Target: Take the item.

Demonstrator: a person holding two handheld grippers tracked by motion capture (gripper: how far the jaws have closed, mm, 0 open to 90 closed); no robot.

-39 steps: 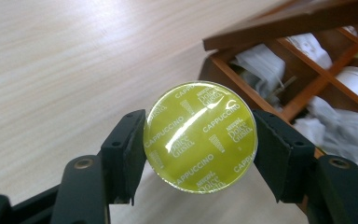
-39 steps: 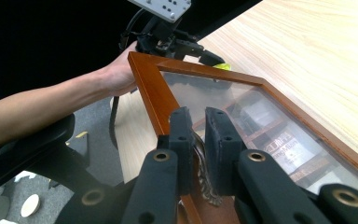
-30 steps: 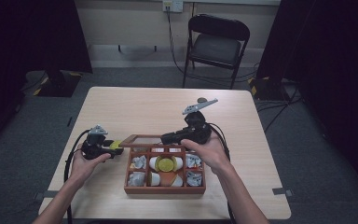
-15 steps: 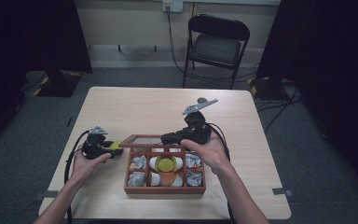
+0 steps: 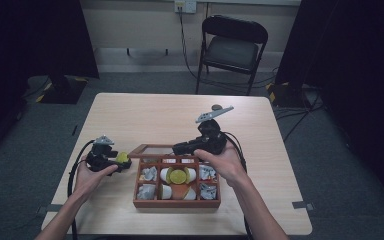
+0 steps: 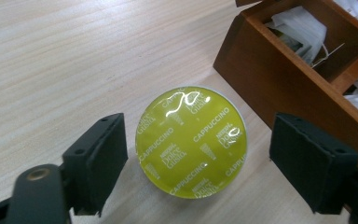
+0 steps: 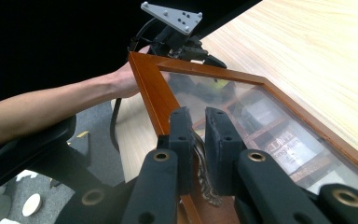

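The wooden box [image 6: 279, 74] is cut off by the top and right edges in the left gripper view, so you only get a corner and bits of white packets [image 6: 298, 28]; in the high view the stuff in its compartments is too small to read; the glass lid [image 7: 242, 107] runs off the right and bottom edges in the right gripper view, and the right gripper [image 7: 200, 140] hides the metal clasp it's pinching; reflections blur what's under the glass.

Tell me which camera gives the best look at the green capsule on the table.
The left gripper view: the green capsule lies between the open jaws, its Cappuccino lettering legible. The high view shows it as a small spot beside the wooden box. The right gripper view gives no clear sight of it.
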